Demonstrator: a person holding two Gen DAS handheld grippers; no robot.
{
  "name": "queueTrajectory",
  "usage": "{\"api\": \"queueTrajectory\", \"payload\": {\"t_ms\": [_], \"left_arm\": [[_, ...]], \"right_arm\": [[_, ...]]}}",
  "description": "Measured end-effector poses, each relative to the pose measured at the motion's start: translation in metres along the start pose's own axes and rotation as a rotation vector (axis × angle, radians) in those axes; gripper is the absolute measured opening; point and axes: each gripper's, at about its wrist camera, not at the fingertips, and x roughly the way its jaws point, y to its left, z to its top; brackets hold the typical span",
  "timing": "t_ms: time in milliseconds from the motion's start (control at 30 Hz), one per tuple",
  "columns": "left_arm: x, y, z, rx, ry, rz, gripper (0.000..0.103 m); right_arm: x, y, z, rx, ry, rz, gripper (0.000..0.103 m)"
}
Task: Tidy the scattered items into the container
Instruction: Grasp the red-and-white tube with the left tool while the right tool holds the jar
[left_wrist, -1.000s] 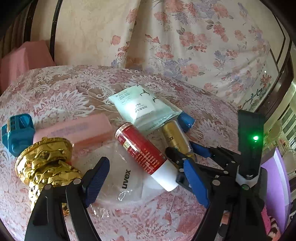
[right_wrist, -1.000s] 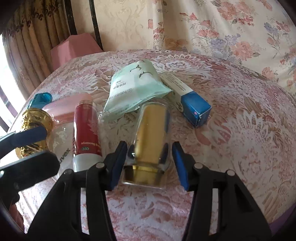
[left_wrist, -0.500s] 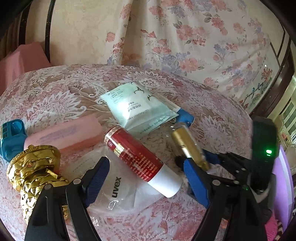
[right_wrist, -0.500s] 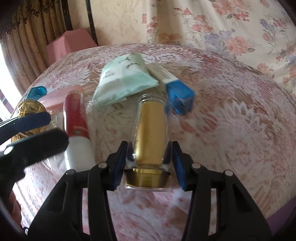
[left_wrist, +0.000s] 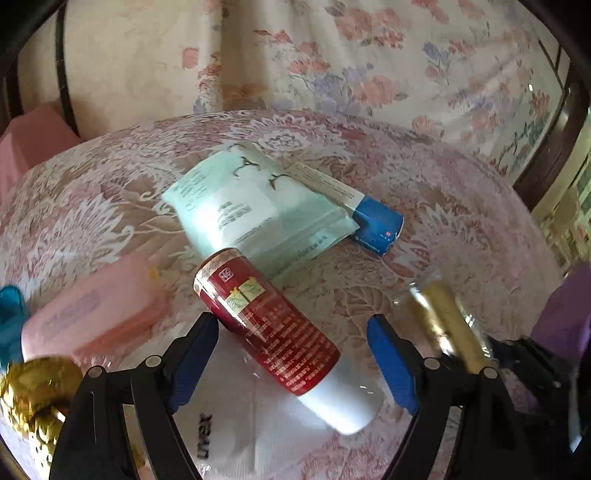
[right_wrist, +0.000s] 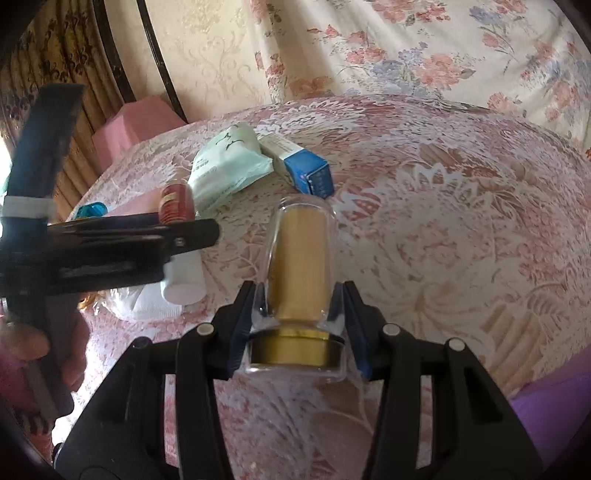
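My right gripper (right_wrist: 299, 314) is shut on a gold bottle with a clear cap (right_wrist: 301, 266) and holds it above the lace tablecloth; the bottle also shows at the right of the left wrist view (left_wrist: 450, 325). My left gripper (left_wrist: 291, 354) is open around a red tube with a white cap (left_wrist: 273, 332) that lies on a white uvex mask (left_wrist: 236, 435). The left gripper also appears at the left of the right wrist view (right_wrist: 110, 251). No container is in view.
A pale green pouch (left_wrist: 255, 210) and a blue and white box (left_wrist: 354, 206) lie behind the tube. A pink case (left_wrist: 88, 314), a blue object (left_wrist: 9, 317) and a gold ornament (left_wrist: 33, 398) are at the left. A purple surface (left_wrist: 565, 314) is at the right.
My right gripper has lifted the gold bottle and carried it right, away from the pile. My left gripper has moved forward so its fingers flank the red tube.
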Motion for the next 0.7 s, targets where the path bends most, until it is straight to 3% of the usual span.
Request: {"api": "queueTrajectory", "payload": {"t_ms": [267,400,500,567,633,700], "left_arm": [[0.019,-0.03,0.006,0.126,0.009,0.053,0.081],[0.035,-0.024,0.015,0.091,0.074,0.074,0.081],[0.036,-0.023,0.016,0.079,0.059,0.092,0.083],[0.034,-0.022,0.015,0.07,0.051,0.095,0.079],[0.03,-0.022,0.013,0.073,0.045,0.09,0.057],[0.026,-0.023,0.01,0.086,0.049,0.074,0.053]], "right_arm": [[-0.003,-0.009,-0.002,0.041,-0.012,0.005,0.05],[-0.005,-0.013,-0.002,0.054,-0.015,-0.003,0.05],[-0.005,-0.015,-0.003,0.058,-0.016,-0.003,0.05],[-0.006,-0.016,-0.003,0.062,-0.016,0.0,0.05],[-0.006,-0.015,-0.003,0.06,-0.016,-0.002,0.05],[-0.006,-0.016,-0.003,0.061,-0.016,-0.002,0.05]]}}
